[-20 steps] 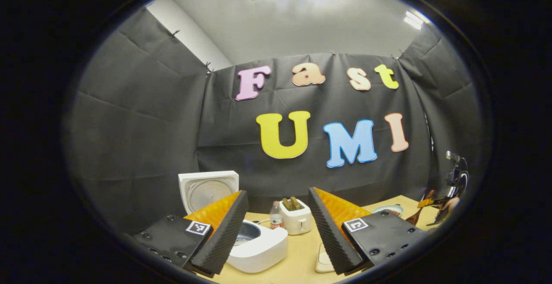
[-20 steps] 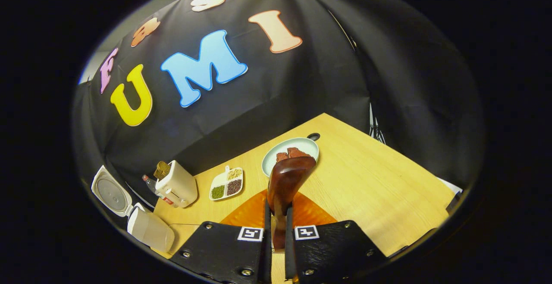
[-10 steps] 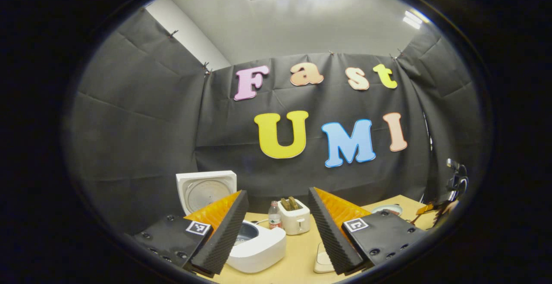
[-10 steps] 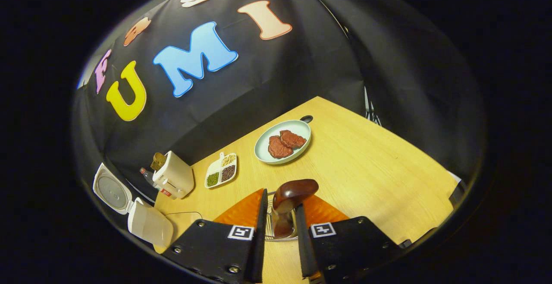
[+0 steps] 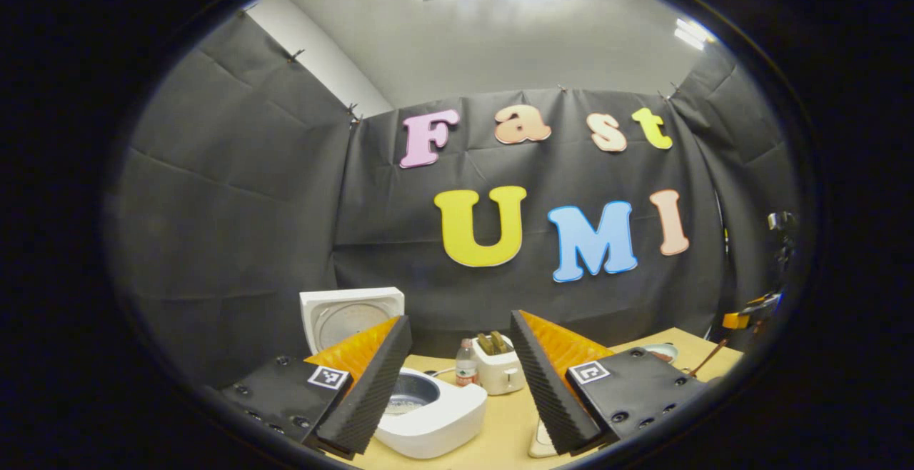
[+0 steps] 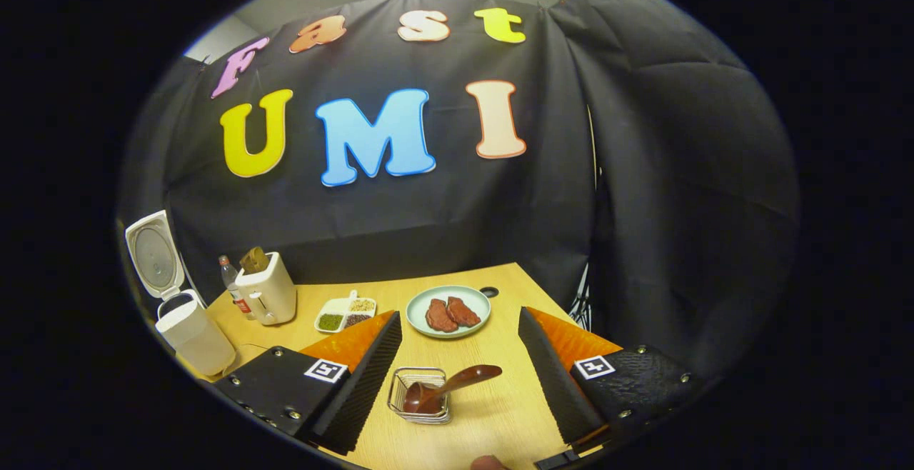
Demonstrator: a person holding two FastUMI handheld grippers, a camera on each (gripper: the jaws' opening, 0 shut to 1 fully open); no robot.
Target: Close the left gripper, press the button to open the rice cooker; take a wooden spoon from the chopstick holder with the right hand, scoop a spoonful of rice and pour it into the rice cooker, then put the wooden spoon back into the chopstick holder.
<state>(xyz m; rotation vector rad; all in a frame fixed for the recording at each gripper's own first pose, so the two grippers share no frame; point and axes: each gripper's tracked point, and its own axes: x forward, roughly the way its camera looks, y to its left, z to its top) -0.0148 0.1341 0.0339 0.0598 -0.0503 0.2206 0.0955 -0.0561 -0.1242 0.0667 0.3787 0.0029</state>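
Dark wooden spoon (image 6: 448, 386): lies in the wire chopstick holder (image 6: 420, 406), one end down in the basket, the other leaning out over the rim up and to the right in the right gripper view; which end is the bowl I cannot tell.
Rice cooker (image 5: 430, 413): white, lid (image 5: 351, 315) upright and open, inner pot exposed; far left on the desk (image 6: 500, 413) in the right gripper view (image 6: 193, 333).
Left gripper (image 5: 460, 384): fingers spread wide, holding nothing; the cooker sits just ahead and low between them.
Toaster (image 6: 266, 294): right of the cooker, a bottle (image 6: 228, 281) just beside it.
Grain tray (image 6: 345, 313): divided dish, between toaster and plate.
Plate (image 6: 448, 311): holds two reddish pieces, beyond the holder.
Right gripper (image 6: 460, 377): fingers wide apart, empty; holder and spoon sit between them, touching neither.
Key relation: the spoon is directly ahead of the right gripper, far closer to it than to the left one.
Stage, as I judge it: spoon appears returned, task at or near its end.
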